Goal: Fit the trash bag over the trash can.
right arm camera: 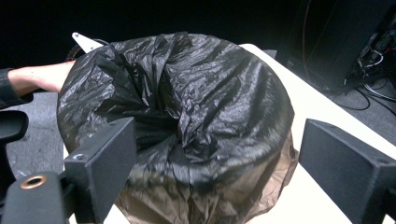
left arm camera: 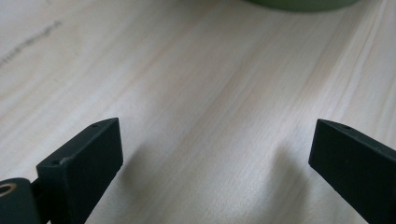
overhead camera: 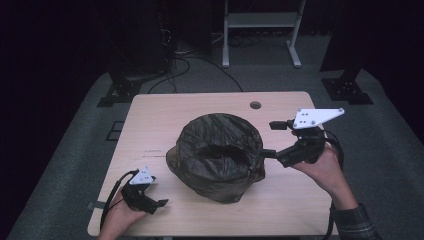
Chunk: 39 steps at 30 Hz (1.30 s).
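A black bin bag (overhead camera: pixel 217 155) lines a round container at the middle of the wooden table (overhead camera: pixel 165 112), its mouth sagging inward. In the right gripper view the bag (right arm camera: pixel 187 107) bulges just ahead of the jaws. My right gripper (overhead camera: pixel 270 140) is open at the bag's right side, one jaw touching or nearly touching the plastic; nothing is between the jaws (right arm camera: pixel 224 172). My left gripper (overhead camera: pixel 159 201) rests low at the table's front left, apart from the bag. It stands wide open over bare wood (left arm camera: pixel 215 158), with a green rim (left arm camera: pixel 299 3) at the top edge.
A cable hole (overhead camera: pixel 255 105) sits near the table's far edge. Beyond the table stand a white frame (overhead camera: pixel 260 20), dark stand bases (overhead camera: pixel 117 92) and cables on grey carpet. The person's other hand (right arm camera: pixel 42 77) appears behind the bag in the right gripper view.
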Motion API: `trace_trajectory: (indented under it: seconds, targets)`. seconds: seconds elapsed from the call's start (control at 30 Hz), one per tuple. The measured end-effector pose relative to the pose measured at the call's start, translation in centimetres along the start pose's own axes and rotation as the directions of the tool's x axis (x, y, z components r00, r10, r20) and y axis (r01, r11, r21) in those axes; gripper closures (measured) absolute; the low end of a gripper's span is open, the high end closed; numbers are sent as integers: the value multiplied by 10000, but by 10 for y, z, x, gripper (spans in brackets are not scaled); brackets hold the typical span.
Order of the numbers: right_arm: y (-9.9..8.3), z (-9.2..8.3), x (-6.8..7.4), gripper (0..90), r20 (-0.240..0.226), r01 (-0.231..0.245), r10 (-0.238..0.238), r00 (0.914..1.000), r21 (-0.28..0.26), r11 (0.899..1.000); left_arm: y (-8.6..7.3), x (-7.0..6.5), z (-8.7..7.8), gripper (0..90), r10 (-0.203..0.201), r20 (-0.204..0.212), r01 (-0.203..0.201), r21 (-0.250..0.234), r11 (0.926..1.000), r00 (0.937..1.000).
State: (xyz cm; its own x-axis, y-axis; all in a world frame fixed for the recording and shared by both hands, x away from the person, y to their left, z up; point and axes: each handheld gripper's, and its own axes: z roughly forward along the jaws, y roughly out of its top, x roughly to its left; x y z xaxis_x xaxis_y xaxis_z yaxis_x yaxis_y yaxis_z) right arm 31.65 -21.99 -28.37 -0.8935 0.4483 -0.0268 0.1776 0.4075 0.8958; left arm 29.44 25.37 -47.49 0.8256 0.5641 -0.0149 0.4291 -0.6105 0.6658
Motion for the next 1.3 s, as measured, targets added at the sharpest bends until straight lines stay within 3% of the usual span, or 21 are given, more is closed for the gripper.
trace_trajectory:
  seconds: [0.17, 0.4, 0.63, 0.8, 1.0, 1.1, 1.27, 1.3]
  targets:
    - [12, 13, 2, 98, -156, 397, -392, 9991, 332, 9987, -2, -1, 3, 11, 259, -119, -261, -144, 9996, 9996]
    - [25, 43, 3, 99, -667, 794, -707, 9953, 1391, 9871, -7, -2, 5, 0, 273, -110, -280, -670, 9974, 9996]
    - [23, 77, 2, 100, -992, 954, -702, 9926, 2785, 9557, -7, -2, 5, 0, 297, -98, -303, -644, 9975, 9995]
    - [21, 89, 3, 109, -1185, 1139, -780, 9899, 3365, 9348, -7, -2, 5, 0, 298, -98, -304, -645, 9975, 9995]
    - [19, 103, 7, 106, -1454, 1209, -627, 9874, 4364, 8916, -7, -2, 5, 0, 303, -94, -308, -643, 9975, 9995]
    - [20, 106, 7, 106, -1571, 1177, -492, 9864, 4642, 8778, -7, -2, 5, 0, 304, -90, -310, -646, 9974, 9995]
    - [24, 111, 10, 105, -1570, 1241, -427, 9867, 5571, 8211, -7, -2, 5, 0, 303, -91, -308, -647, 9974, 9995]
    - [25, 112, 10, 104, -1544, 1226, -410, 9872, 5679, 8139, -7, -2, 5, 0, 300, -91, -306, -646, 9974, 9995]
